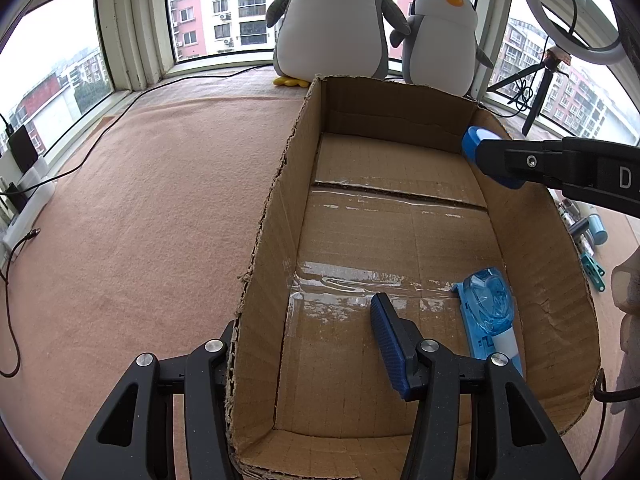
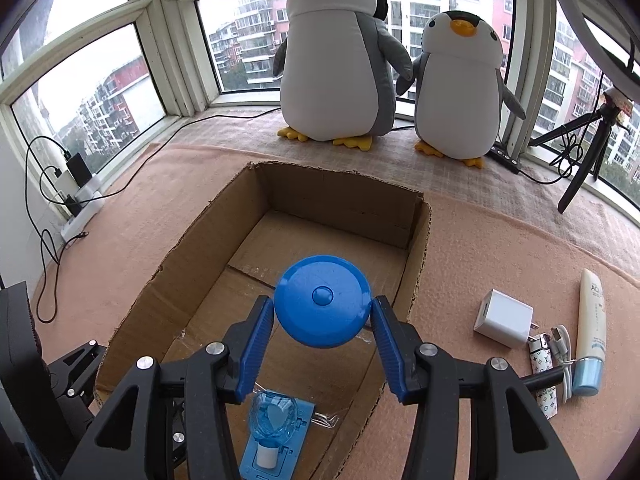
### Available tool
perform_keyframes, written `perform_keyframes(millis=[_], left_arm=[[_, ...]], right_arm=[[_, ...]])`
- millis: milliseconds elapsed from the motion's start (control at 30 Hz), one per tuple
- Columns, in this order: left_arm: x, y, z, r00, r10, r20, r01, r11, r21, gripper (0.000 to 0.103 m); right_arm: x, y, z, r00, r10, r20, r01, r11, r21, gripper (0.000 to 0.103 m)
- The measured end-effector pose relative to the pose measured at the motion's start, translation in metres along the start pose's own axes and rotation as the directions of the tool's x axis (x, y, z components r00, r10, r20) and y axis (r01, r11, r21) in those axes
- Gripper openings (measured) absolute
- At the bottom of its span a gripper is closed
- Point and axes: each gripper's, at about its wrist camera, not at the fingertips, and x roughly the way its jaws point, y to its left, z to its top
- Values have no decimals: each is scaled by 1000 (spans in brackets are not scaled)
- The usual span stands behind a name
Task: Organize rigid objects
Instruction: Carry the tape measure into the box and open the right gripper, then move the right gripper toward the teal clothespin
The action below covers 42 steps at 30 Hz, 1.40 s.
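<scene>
An open cardboard box (image 1: 276, 240) (image 2: 200, 248) lies on a pink blanket. On its floor, near the front, is a blue blister pack (image 1: 490, 308) (image 2: 274, 416) holding a clear blue item with a white cap. My right gripper (image 2: 322, 308) (image 1: 492, 156) hovers above the box, shut on a round blue disc (image 2: 322, 300) (image 1: 474, 140) held edge to edge between its pads. My left gripper (image 1: 304, 320) is open and straddles the box's left wall, one finger outside and the blue-padded finger (image 1: 386, 340) inside.
On the blanket right of the box lie a white charger (image 2: 504, 322), a cream tube (image 2: 592, 320), a patterned lighter (image 2: 544, 392) and a white cable (image 2: 562, 344). Two plush penguins (image 2: 336, 60) (image 2: 460, 88) stand behind the box. A tripod (image 2: 588, 160) stands far right; cables (image 2: 44, 216) lie left.
</scene>
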Motion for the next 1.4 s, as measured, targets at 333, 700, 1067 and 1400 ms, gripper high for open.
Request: perform_keyframes(millis=[333,700,1067,1400], left_arm=[[0,0,0,1000,0,0,0,1000,1,55],[0,-1,0,1000,0,0,0,1000,3,55],[0,-1,1,1000,2,0,-2,1000,3,55],[1,-1,1,1000,4,0,-4,1000,7,55]], right_arm=[[-6,-3,1,1000,9,8,-9,1000,8,52],[-27,-14,-9,999,25,21,-26,999,35,52],[-62,-59,-38,999,7,35,-11,993,114,52],[-78,-118,-74,998,-65,5,63,982,180,52]])
